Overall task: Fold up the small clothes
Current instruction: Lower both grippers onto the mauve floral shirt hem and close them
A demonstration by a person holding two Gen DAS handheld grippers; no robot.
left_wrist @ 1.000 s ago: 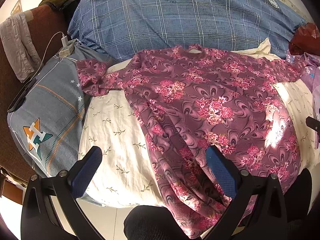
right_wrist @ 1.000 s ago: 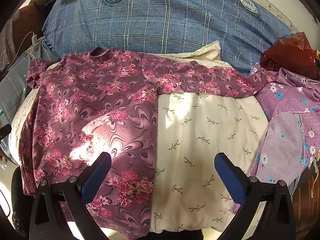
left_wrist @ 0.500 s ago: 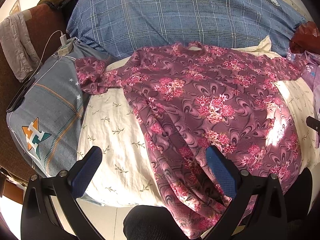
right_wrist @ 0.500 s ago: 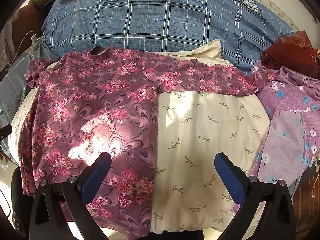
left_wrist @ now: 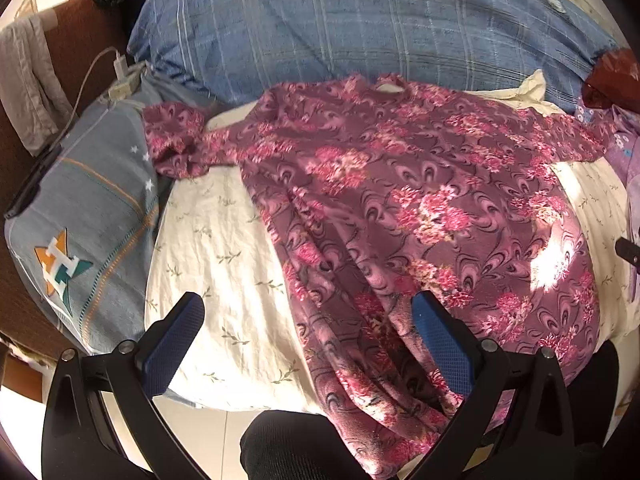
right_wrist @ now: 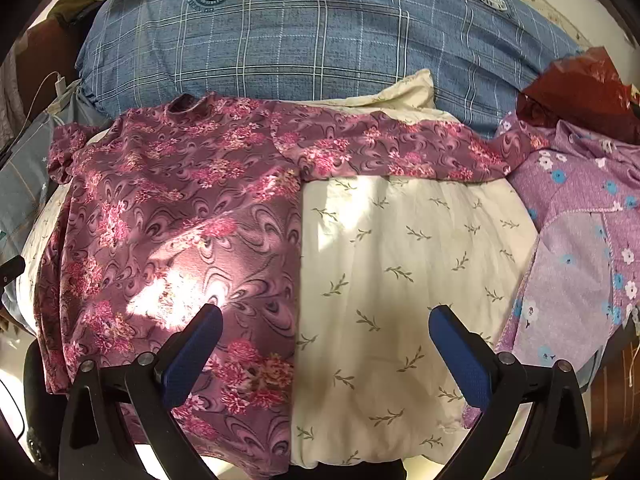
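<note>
A maroon long-sleeved top with pink flowers (left_wrist: 400, 200) lies spread face up on a cream leaf-print sheet (left_wrist: 224, 256), neck toward the far side. Its hem hangs over the near bed edge. One sleeve is bunched at the far left (left_wrist: 172, 144); the other (right_wrist: 400, 148) stretches out to the right. My left gripper (left_wrist: 308, 320) hovers open above the top's left side near the hem, its right finger over the cloth. My right gripper (right_wrist: 326, 332) is open too, above the top's right edge (right_wrist: 296, 264) and the bare sheet (right_wrist: 400, 264). Neither holds anything.
A big blue plaid pillow (right_wrist: 320, 36) lies along the far side. A grey-blue pillow (left_wrist: 80, 232) with a charger and cable (left_wrist: 120, 76) sits at the left. A lilac flowered garment (right_wrist: 580, 220) and a dark red bag (right_wrist: 580, 88) are at the right.
Both grippers have edged a little away from the bed, so the top sits slightly lower in both views. The jaws stay open and the top has not moved.
</note>
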